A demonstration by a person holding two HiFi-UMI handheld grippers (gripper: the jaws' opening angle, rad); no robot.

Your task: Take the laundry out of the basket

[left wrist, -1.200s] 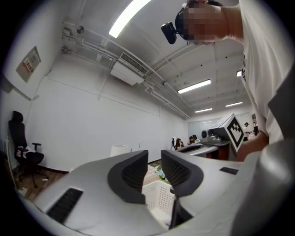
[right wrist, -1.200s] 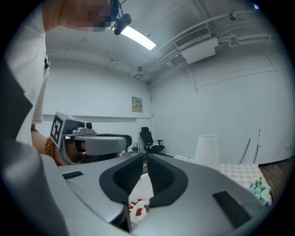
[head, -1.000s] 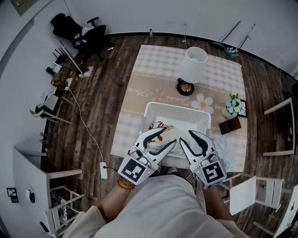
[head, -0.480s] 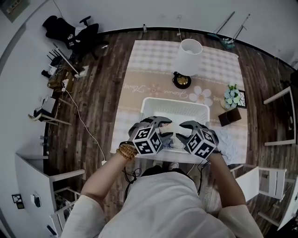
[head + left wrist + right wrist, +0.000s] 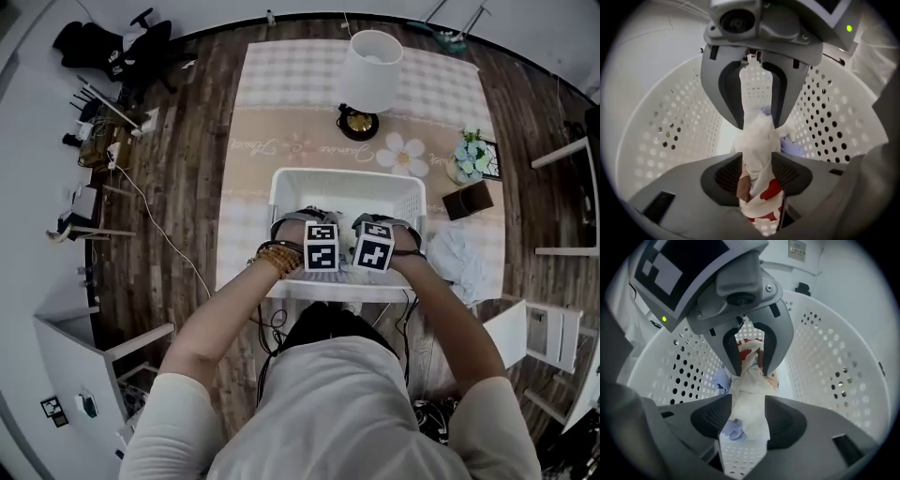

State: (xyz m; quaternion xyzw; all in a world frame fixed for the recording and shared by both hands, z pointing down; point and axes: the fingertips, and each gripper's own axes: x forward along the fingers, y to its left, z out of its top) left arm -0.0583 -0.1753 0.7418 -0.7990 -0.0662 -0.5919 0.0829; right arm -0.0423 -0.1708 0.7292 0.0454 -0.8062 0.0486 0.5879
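Nothing is out yet: left tool [image 5: 757, 176] and right tool [image 5: 747, 420], its jaws just widened, gape astride laundry [image 5: 758, 136] in the basket [image 5: 670, 122], apparently unpinched.

White perforated basket [image 5: 347, 174]; white laundry [image 5: 757, 136], red blotches; lavender cloth [image 5: 723, 379]; beige checked tablecloth [image 5: 300, 75].

Nothing is showing clearly enough to read as a word or a number. Pale script lettering [image 5: 258, 146] is running along the tan band of the cloth [image 5: 309, 84], but it is coming out too small and faint to make out. Black-and-white square markers are showing on the left cube [image 5: 322, 247] and the right cube [image 5: 375, 247]; they are carrying patterns, not letters. A small dark square tag [image 5: 47, 409] is sitting on the white cabinet [image 5: 66, 347], unreadable.
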